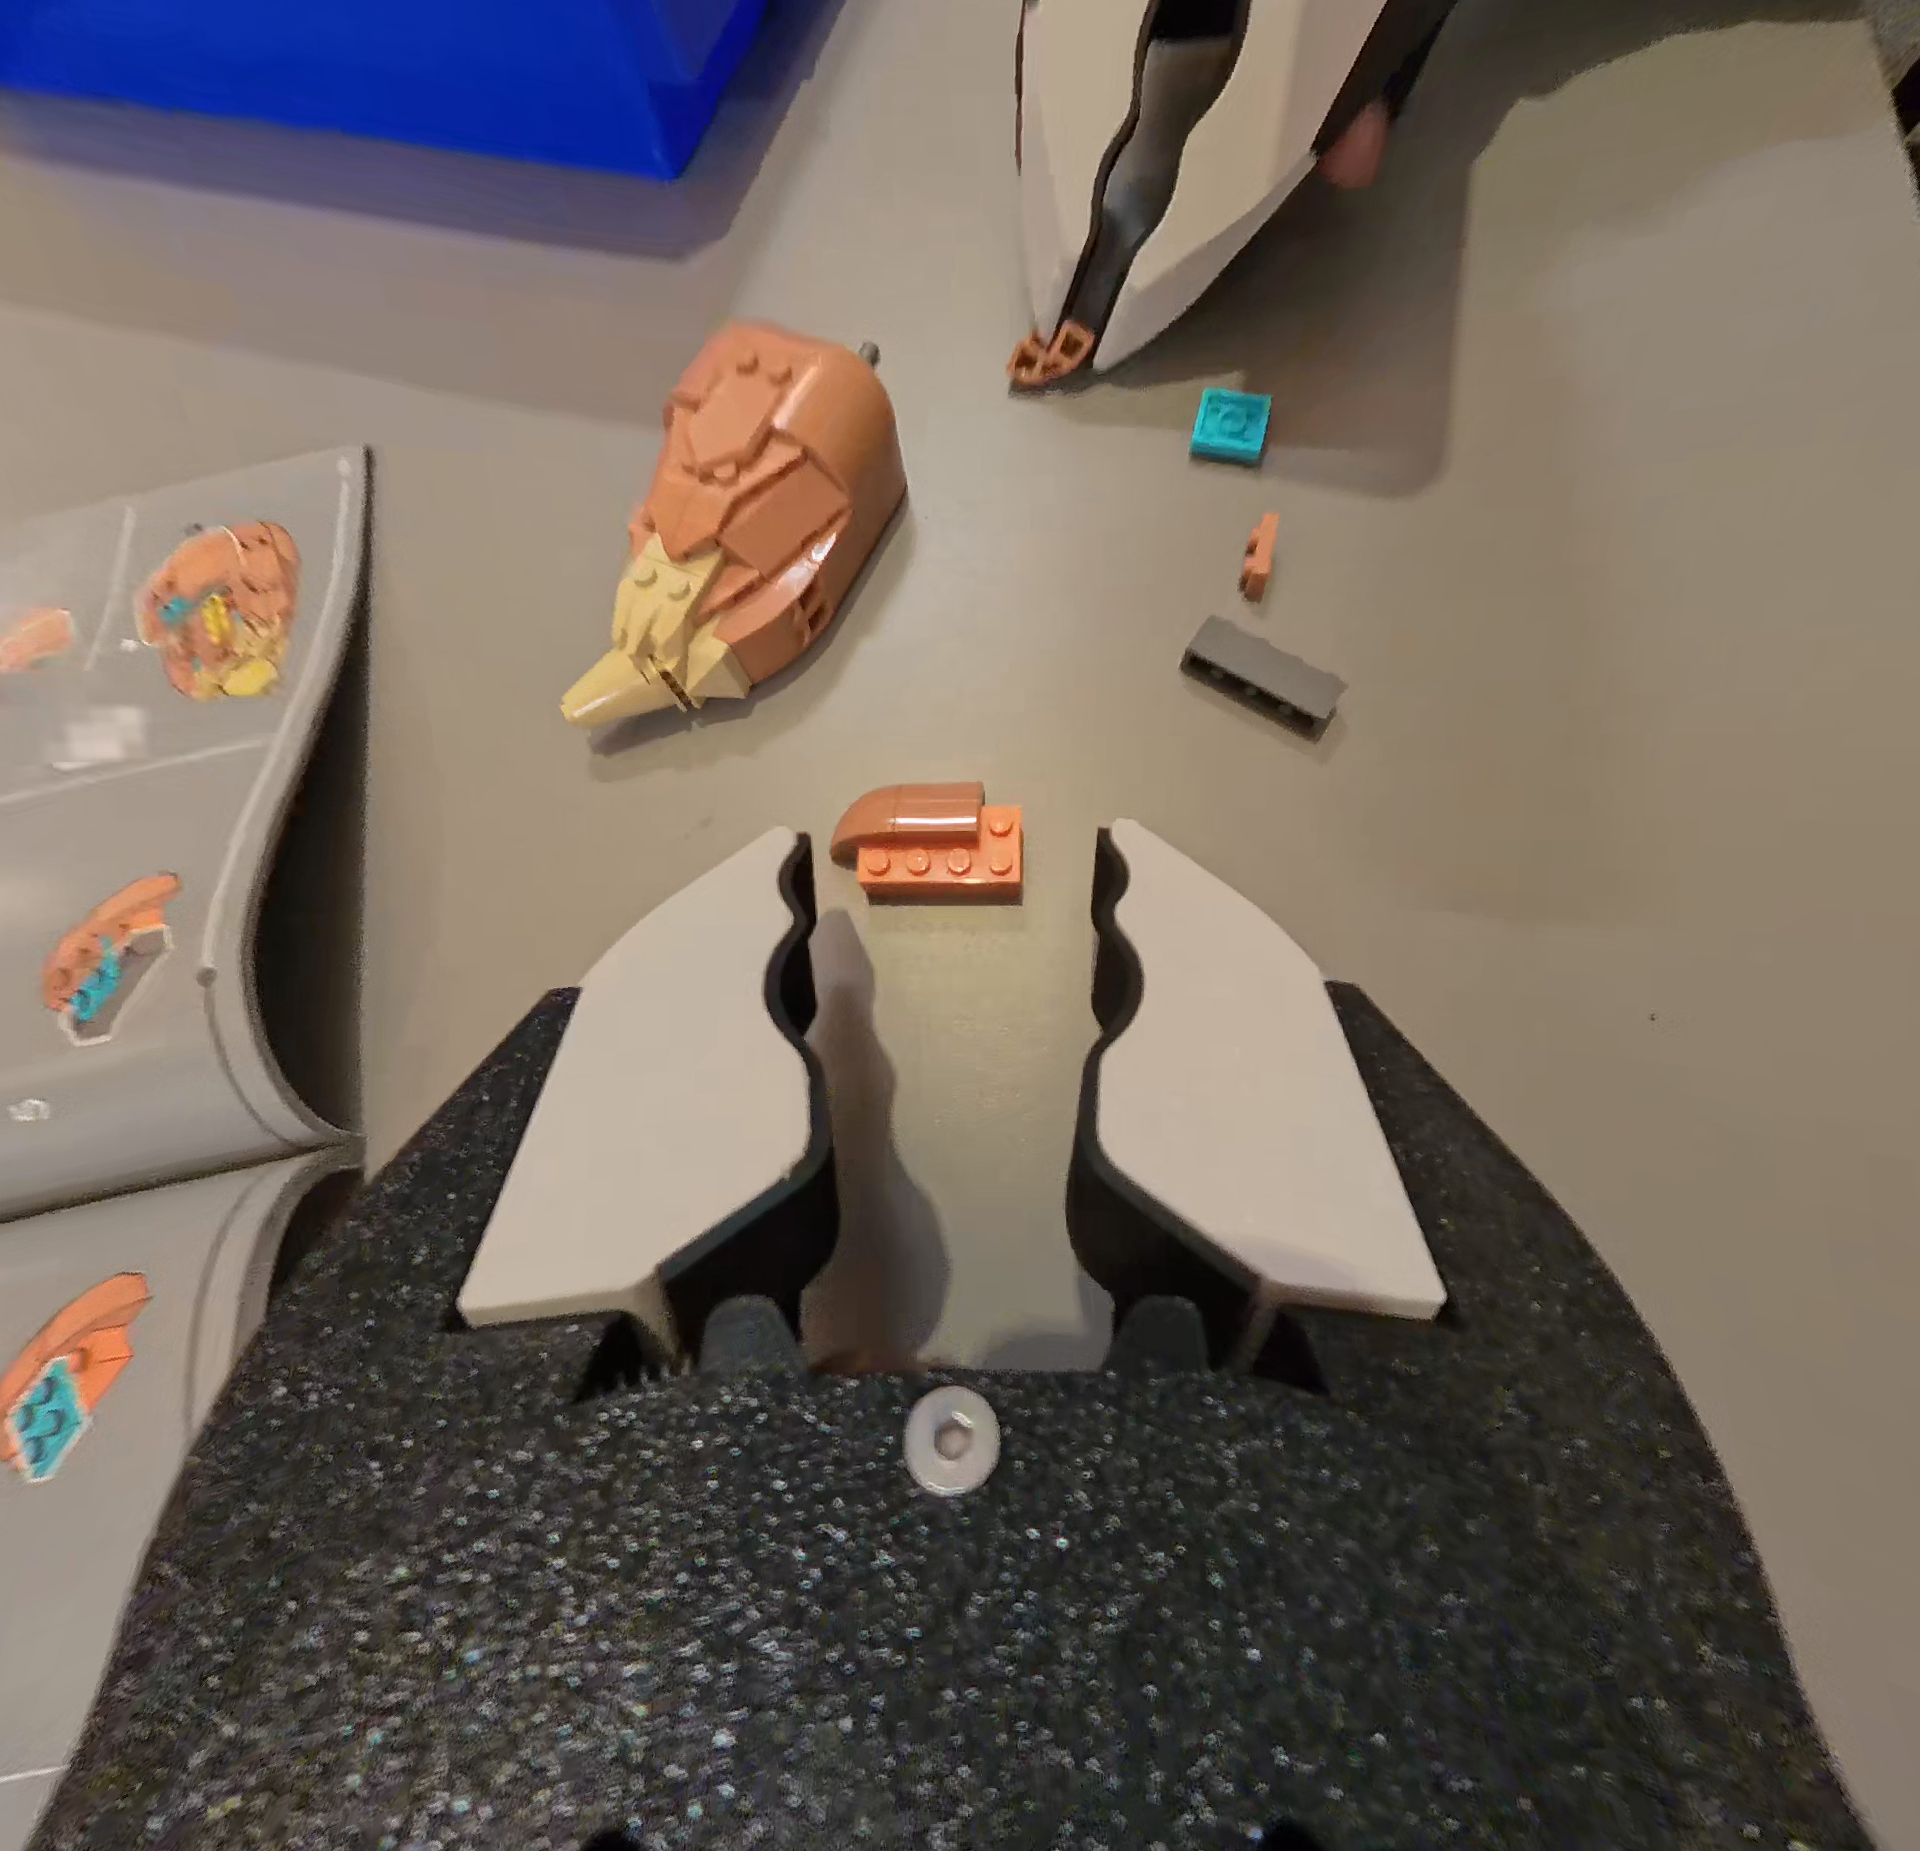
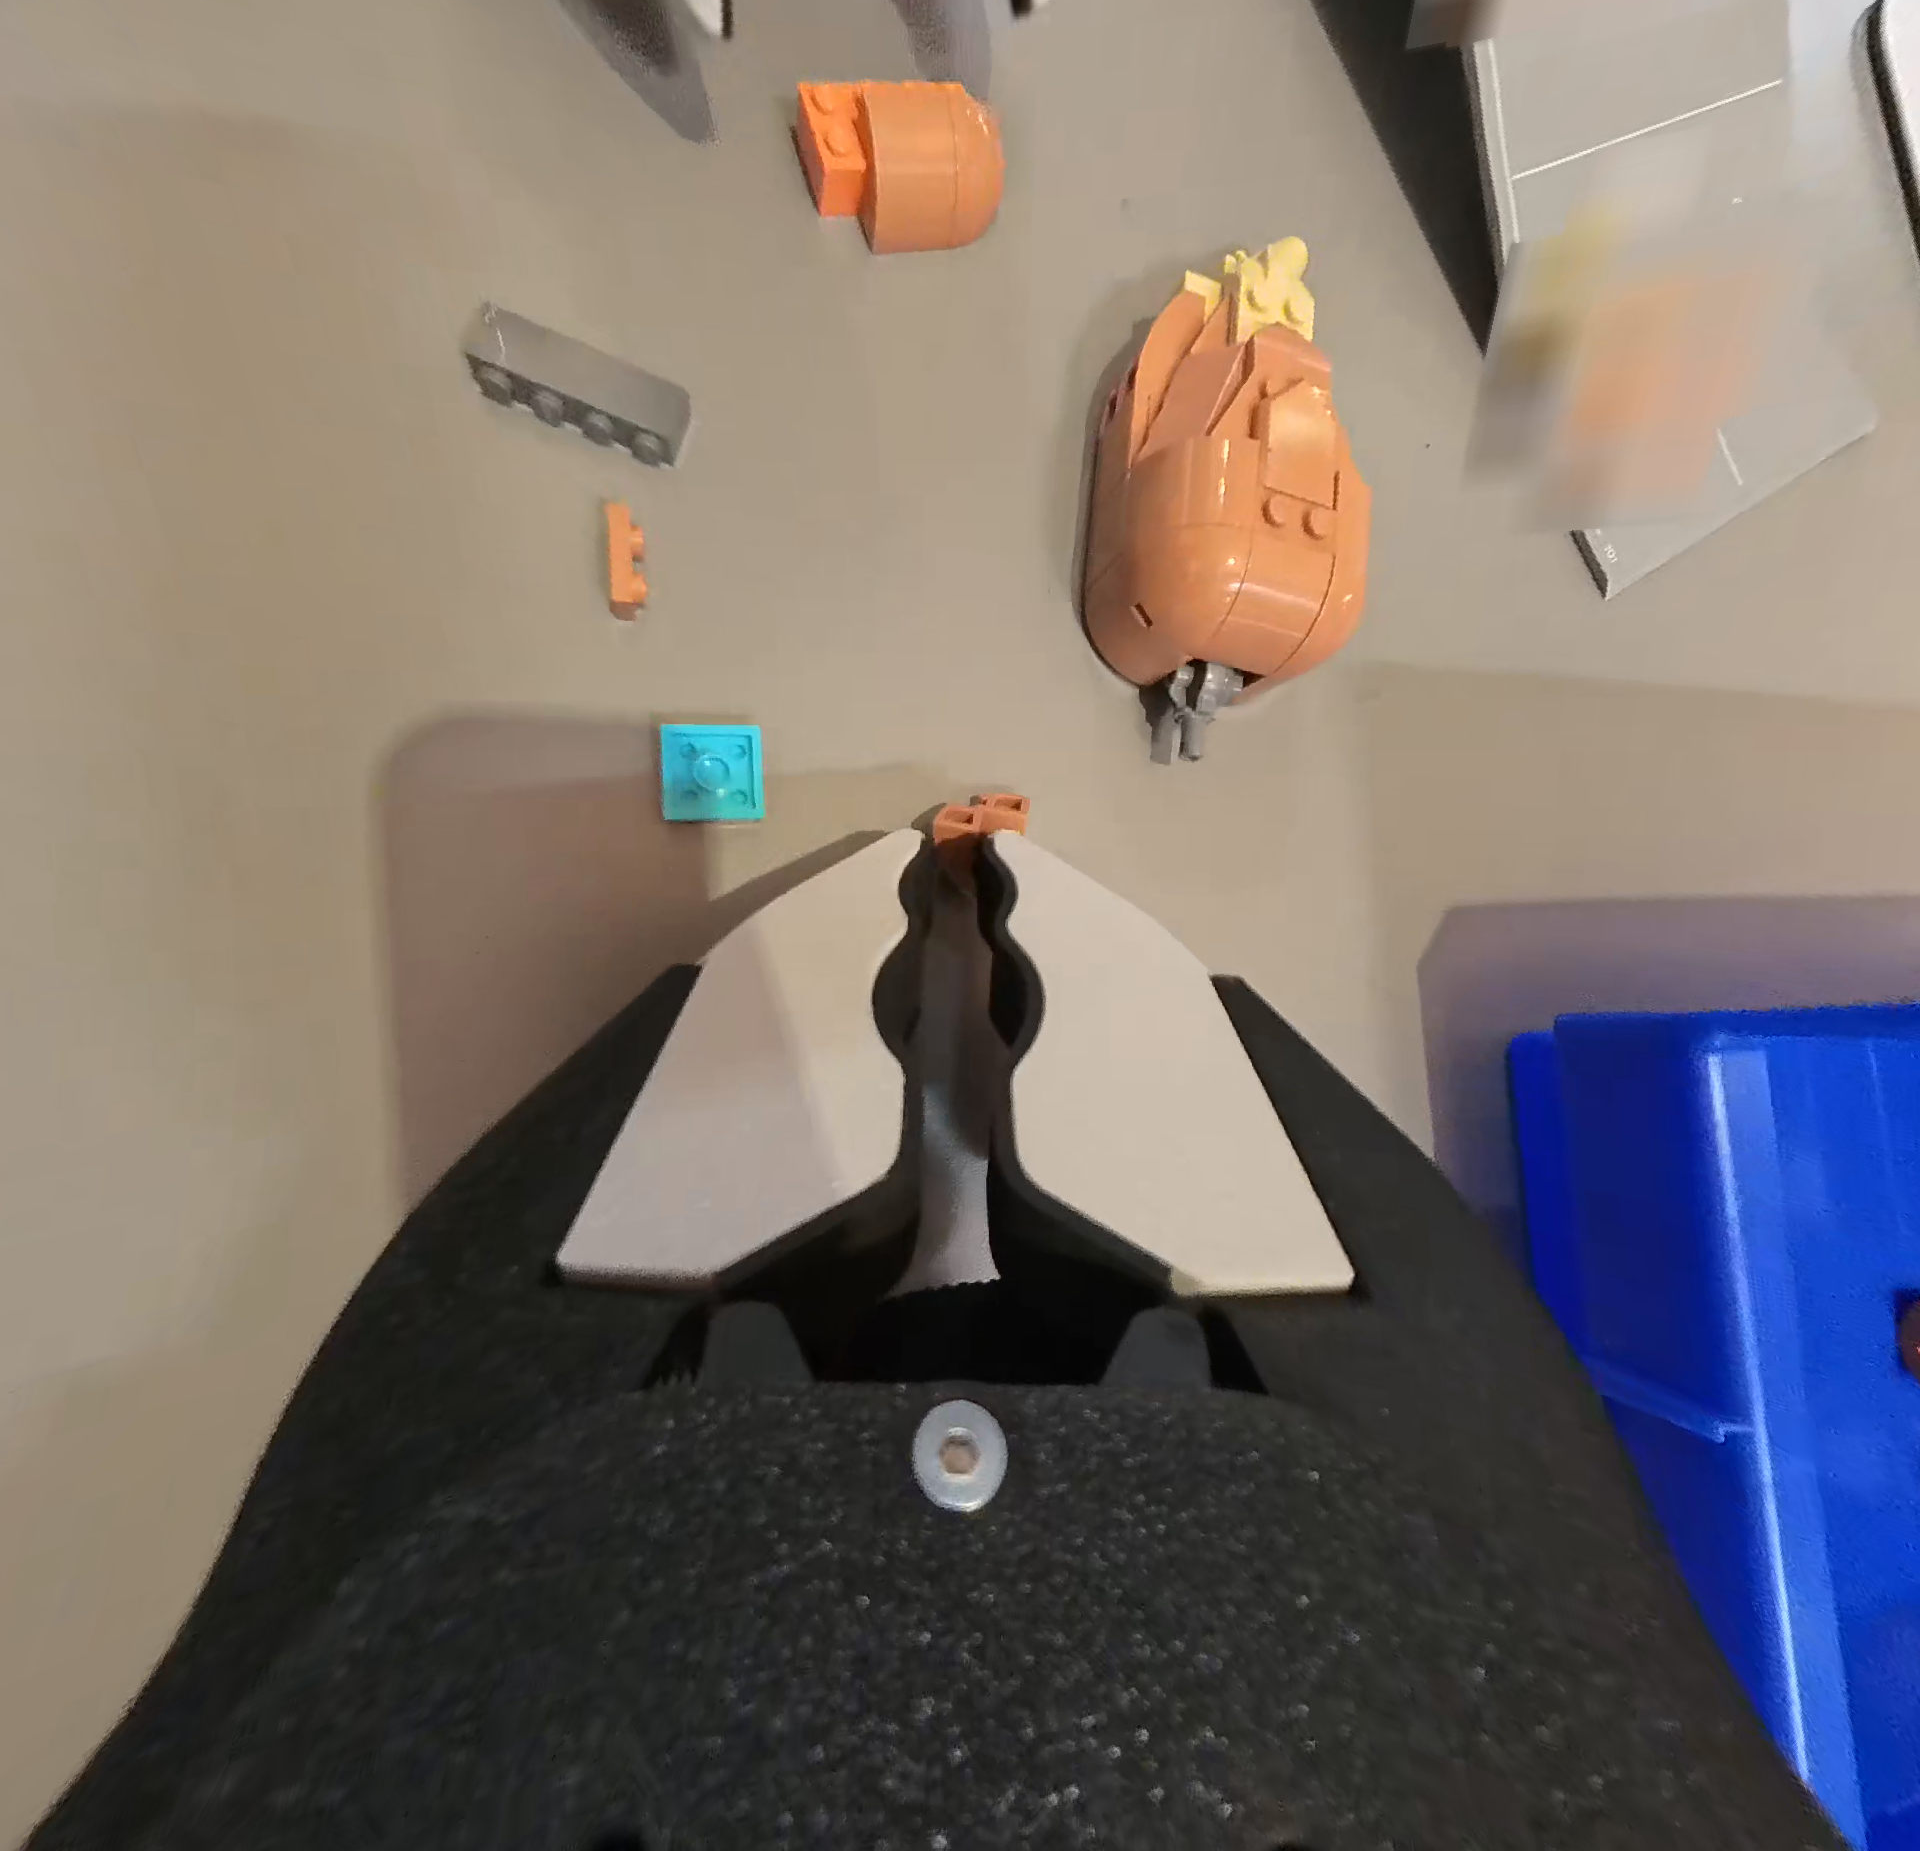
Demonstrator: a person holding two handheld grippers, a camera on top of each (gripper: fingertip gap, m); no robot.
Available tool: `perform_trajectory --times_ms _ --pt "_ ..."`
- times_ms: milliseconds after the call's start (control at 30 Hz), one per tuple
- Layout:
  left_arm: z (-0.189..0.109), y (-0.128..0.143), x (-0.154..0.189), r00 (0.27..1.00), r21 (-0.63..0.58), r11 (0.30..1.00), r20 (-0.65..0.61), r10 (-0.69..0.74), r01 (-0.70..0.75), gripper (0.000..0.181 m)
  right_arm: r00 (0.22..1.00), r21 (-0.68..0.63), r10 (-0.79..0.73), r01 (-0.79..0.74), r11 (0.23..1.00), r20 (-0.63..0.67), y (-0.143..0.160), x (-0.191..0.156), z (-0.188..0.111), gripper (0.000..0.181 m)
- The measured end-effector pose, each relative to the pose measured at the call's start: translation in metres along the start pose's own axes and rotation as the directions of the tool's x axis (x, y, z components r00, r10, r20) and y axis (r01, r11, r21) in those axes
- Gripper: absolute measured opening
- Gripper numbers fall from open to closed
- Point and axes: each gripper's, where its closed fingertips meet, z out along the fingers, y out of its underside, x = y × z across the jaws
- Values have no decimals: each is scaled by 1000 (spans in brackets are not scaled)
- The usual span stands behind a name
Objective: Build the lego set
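Observation:
My left gripper (image 1: pixel 951 845) is open and empty, just short of a small orange assembly (image 1: pixel 932 843) of a studded plate with a curved brown piece on it; it also shows in the right wrist view (image 2: pixel 899 162). My right gripper (image 2: pixel 971 840) is shut on a small brown two-hole piece (image 2: pixel 982 817), close above the table; it also shows in the left wrist view (image 1: pixel 1049 355). The built brown and tan head model (image 1: pixel 743 518) lies on the table between the grippers, also in the right wrist view (image 2: pixel 1231 497).
Loose pieces lie on the grey table: a teal square plate (image 2: pixel 712 773), a small orange plate (image 2: pixel 625 560), a grey four-stud brick (image 2: pixel 577 388). An open instruction booklet (image 1: pixel 156 814) lies left. A blue bin (image 1: pixel 416 25) stands at the back left. About 15 cm separates my left fingertips from my right. The teal square plate (image 2: pixel 712 773) sits 4 cm or so from the ends of my right fingers. The left camera catches it too, in the left wrist view (image 1: pixel 1230 426).

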Motion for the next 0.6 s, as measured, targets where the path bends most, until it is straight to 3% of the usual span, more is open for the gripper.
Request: perform_trajectory --times_ms 167,333,500,600 --pt "-13 -34 6 997 172 982 25 79 -82 50 998 137 40 -46 990 49 -30 -3 -7 7" --pt "-14 -60 11 996 318 944 50 80 -92 43 951 410 178 -272 871 252 -99 -14 -19 7" --pt "-24 -78 17 996 456 888 -84 -32 67 35 857 587 266 -501 636 442 -140 -9 -39 7" --pt "-33 -86 19 990 520 847 -135 -43 107 30 748 596 276 -653 467 603 -152 -5 -53 7"
